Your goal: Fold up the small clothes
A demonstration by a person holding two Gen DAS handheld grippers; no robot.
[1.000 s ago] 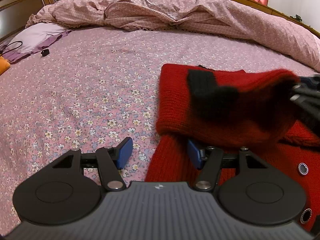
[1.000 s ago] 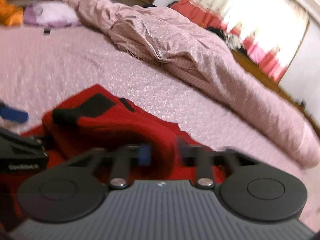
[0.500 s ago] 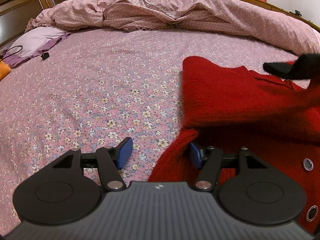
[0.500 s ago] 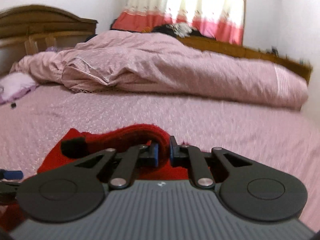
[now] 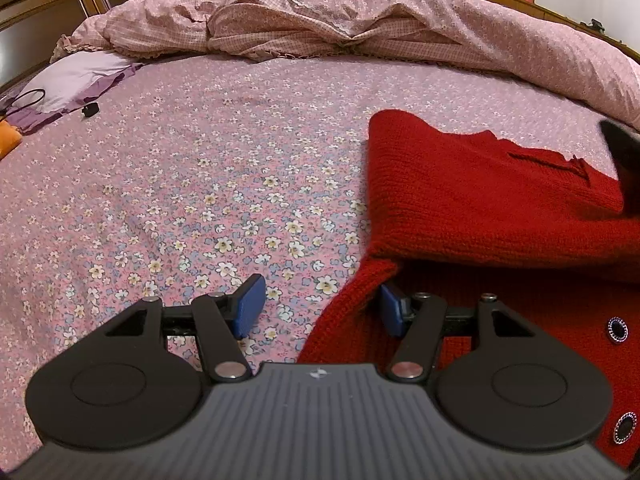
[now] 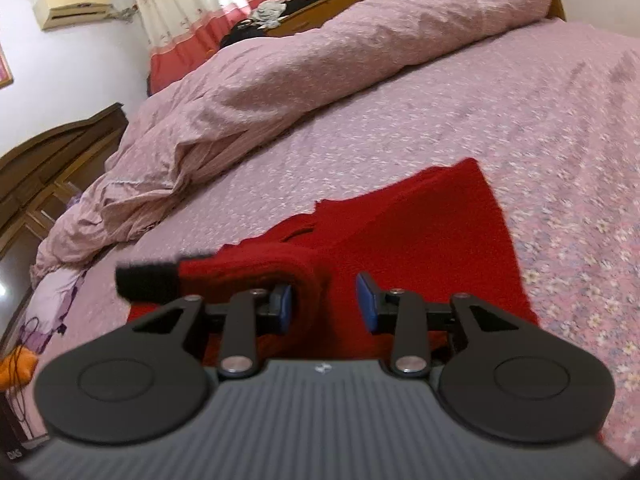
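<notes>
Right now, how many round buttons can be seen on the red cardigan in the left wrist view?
2. One button sits at the right edge beside the left gripper; the second button is lower, near the bottom right corner. More may be hidden under the folded red cardigan or out of frame.

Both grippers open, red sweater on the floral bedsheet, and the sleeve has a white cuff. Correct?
Not quite: the cuff is black, not white, as the right wrist view shows. The rest holds: left gripper and right gripper are both open, and the red sweater lies on the floral bedsheet.
</notes>
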